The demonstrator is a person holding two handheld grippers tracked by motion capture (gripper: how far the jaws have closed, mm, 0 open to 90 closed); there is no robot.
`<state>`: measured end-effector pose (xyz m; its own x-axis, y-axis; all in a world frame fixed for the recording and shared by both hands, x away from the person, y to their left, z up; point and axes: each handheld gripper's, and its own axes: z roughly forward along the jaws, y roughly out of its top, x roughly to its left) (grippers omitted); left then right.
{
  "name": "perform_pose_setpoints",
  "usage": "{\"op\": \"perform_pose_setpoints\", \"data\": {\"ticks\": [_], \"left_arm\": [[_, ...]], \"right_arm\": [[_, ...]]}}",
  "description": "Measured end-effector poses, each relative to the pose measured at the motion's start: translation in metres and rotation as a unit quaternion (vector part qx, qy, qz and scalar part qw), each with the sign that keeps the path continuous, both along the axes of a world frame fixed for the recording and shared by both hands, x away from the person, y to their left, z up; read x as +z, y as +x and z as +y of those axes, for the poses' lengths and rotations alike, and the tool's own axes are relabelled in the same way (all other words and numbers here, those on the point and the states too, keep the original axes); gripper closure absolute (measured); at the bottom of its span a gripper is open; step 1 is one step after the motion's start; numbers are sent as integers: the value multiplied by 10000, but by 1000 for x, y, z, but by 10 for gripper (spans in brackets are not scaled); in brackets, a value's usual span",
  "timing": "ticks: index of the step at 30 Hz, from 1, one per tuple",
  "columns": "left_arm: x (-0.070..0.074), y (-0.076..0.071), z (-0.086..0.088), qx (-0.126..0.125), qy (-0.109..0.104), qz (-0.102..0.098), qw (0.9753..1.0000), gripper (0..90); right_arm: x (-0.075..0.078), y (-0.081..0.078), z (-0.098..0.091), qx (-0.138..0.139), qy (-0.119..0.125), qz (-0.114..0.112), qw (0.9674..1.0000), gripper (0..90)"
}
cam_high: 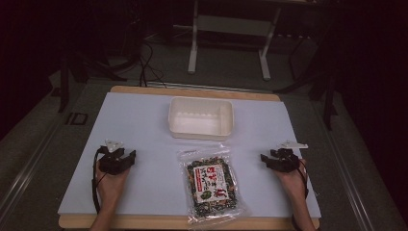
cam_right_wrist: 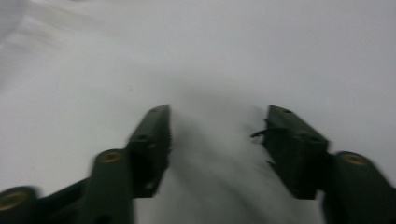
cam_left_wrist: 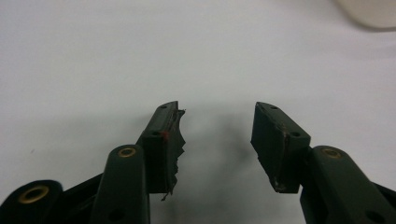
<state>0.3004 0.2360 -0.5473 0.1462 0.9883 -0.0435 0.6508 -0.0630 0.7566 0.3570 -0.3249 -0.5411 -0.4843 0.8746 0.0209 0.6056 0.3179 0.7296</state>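
- Clear plastic bag of dark mixed snack with a red-and-white label [cam_high: 212, 187]: flat at the near middle of the white-covered table [cam_high: 144, 125], near the white rectangular plastic tray [cam_high: 201, 118] lying farther back.
- Left gripper [cam_high: 126, 156], right gripper [cam_high: 267, 159]: both wide open, empty, well apart from the bag on either side.
- Likely slip: slick film sliding or crumpling under a shallow pinch.
- Possible snag: bag draping over the tray rim if lifted by one corner.

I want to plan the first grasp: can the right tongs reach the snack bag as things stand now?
Probably yes. The right tongs stand open beside the snack bag, apart from it, with bare white sheet between them. The white tray lies farther back, out of the way.
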Motion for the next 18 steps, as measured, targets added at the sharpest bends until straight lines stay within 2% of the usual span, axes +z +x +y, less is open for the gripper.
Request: {"op": "perform_pose_setpoints", "data": {"ticks": [1,3,4,5,10,13,18], "left_arm": [[2,-2,-2,-59,41,-127,9999,532],[3,-3,-2,-111,30,-159,9998,537],[3,-3,-2,-111,30,-159,9998,545],[2,-3,-2,-148,21,-162,9998,564],[1,-2,0,-186,5,-161,9997,583],[1,-2,1,-195,-20,-172,9997,582],[0,-2,1,-188,-14,-175,9997,576]], "right_arm": [[1,-1,0,34,63,-7,10000,497],[3,-1,0,79,123,-26,9999,508],[3,-1,0,79,123,-26,9999,508],[9,0,5,295,329,1,9990,527],[14,5,15,567,460,66,9973,533],[19,11,26,799,586,120,9950,536],[25,18,38,1007,706,161,9923,533]]}}
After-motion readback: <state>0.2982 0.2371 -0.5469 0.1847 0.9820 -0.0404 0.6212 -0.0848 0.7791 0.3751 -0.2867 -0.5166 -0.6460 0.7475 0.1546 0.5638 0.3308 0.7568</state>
